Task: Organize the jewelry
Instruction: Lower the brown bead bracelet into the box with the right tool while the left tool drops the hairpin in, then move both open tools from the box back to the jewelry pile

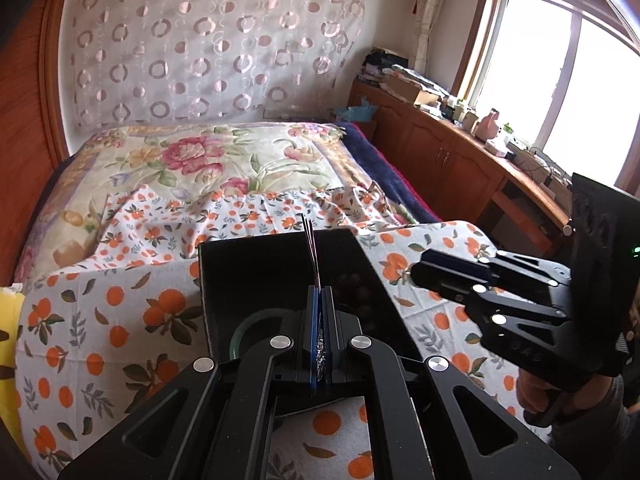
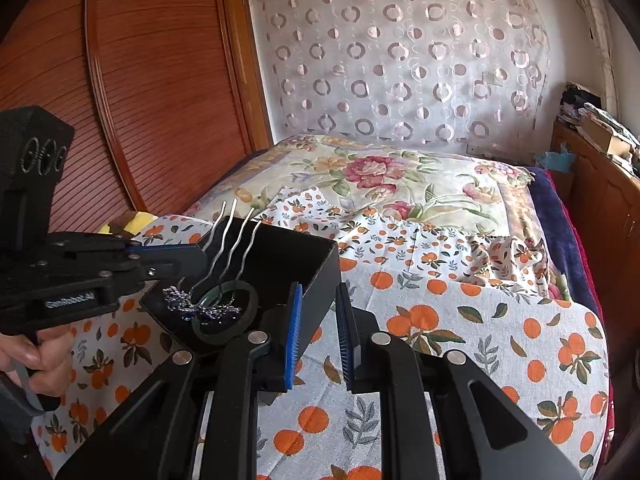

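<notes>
The left gripper (image 1: 319, 332) is closed on a hair comb (image 2: 224, 256) above the black box (image 2: 308, 264); the right gripper (image 2: 318, 332), beside the box, stands open.

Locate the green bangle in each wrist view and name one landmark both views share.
Left wrist: the green bangle lies low centre, inside the black box, partly hidden behind the left gripper.
Right wrist: the bangle sits lower left, in the box's near end.
Shared landmark: the floral quilt on the bed.
</notes>
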A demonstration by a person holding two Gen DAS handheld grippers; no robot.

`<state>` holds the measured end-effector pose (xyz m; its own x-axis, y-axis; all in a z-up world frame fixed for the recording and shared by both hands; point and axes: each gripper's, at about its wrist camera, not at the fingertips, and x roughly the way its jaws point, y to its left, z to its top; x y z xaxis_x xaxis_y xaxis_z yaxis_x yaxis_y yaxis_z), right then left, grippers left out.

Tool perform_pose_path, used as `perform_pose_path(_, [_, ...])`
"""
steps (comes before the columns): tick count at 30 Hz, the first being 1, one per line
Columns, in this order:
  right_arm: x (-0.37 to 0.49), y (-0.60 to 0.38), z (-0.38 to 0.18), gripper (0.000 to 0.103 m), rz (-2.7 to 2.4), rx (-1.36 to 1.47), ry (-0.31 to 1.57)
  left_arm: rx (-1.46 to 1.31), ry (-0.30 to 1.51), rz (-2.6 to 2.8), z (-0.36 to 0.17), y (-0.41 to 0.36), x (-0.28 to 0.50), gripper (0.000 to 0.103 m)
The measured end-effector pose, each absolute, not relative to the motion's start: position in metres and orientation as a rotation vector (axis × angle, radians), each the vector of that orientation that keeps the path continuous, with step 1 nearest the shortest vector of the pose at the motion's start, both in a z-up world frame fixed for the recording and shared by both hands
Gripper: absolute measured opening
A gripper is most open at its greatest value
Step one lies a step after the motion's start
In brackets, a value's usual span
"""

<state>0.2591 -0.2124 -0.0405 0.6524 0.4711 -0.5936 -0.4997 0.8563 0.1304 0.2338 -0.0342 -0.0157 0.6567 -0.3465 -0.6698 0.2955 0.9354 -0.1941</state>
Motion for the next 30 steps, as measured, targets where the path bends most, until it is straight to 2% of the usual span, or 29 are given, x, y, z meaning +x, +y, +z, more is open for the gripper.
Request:
perform_pose_path(11, [0.259, -0.212, -0.04, 0.019, 0.55, -0.048, 0.661, -0.042, 0.807, -0.316, -0.028, -0.029, 0.246, 0.001])
perform_pose_path(13, [0.258, -0.212, -0.038, 0.019, 0.547, -0.054, 0.659, -0.041, 0.806, -0.303, -0.027, -0.025, 0.246, 0.005])
perform_pose_path(15, [0.255, -0.212, -0.035, 0.019, 0.543, -0.065, 0.653, -0.041, 0.793, -0.292, -0.023, -0.022, 0.242, 0.014])
perform_pose_path(18, [0.249, -0.212, -0.026, 0.019, 0.54, -0.085, 0.64, -0.037, 0.772, -0.282, -0.016, -0.018, 0.233, 0.023])
perform_pose_path(21, [0.239, -0.212, -0.019, 0.019, 0.537, -0.095, 0.629, -0.03, 0.751, -0.281, -0.01, -0.016, 0.22, 0.025])
perform_pose_path(24, [0.225, -0.213, -0.017, 0.019, 0.529, -0.107, 0.626, -0.026, 0.731, -0.276, -0.004, -0.014, 0.206, 0.032])
perform_pose_path(30, [0.193, -0.213, -0.021, 0.019, 0.519, -0.128, 0.631, -0.033, 0.701, -0.274, 0.002, -0.004, 0.17, 0.034])
